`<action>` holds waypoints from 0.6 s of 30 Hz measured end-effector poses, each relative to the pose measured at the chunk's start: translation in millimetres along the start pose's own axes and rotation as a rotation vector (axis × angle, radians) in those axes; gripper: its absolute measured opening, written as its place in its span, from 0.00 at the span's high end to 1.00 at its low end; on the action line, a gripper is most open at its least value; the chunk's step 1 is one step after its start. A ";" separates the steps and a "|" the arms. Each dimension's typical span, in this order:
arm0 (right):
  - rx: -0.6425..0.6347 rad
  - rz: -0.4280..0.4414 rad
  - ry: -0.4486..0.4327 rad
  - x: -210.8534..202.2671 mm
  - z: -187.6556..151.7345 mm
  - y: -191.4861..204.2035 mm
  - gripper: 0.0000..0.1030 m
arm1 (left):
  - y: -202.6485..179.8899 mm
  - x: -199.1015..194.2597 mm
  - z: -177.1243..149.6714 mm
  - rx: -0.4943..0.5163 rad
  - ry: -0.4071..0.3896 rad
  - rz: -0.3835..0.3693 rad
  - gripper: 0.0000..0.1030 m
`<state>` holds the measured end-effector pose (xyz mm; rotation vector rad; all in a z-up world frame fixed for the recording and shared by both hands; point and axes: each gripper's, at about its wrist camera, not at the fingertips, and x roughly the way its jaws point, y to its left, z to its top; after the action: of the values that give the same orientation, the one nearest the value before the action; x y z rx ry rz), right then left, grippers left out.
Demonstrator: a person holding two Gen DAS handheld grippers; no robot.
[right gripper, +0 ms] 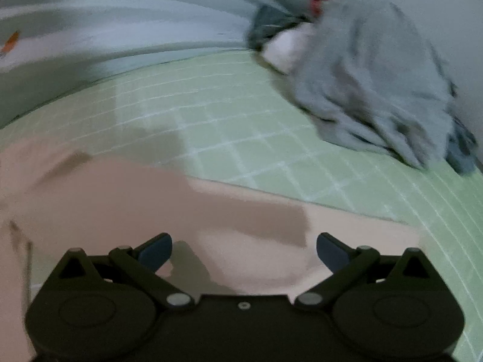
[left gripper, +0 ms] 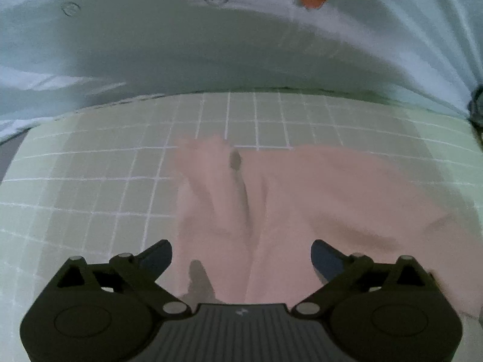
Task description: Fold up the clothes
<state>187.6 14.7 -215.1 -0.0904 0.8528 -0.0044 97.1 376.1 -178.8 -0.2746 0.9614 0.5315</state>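
The left hand-held gripper is held with its jaws spread wide and nothing between them. The pink garment is spread directly ahead of and beneath it on the green gridded mat. The right hand-held gripper is likewise spread apart and unloaded, with the pink garment beneath and to its left. A grey pile of clothes is seen ahead to its right, blurred.

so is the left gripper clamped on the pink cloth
No, the left gripper has its jaws spread wide above the pink cloth on the green grid mat, gripping nothing.
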 end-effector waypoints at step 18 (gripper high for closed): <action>0.286 -0.129 -0.009 -2.5 -33.0 -96.1 0.00 | 3.2 -102.6 -30.1 -0.091 -0.201 -0.091 0.01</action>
<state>164.3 -83.5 -227.0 0.1233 0.8283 -0.2462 27.1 333.9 -109.8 -0.3387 0.7276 0.5101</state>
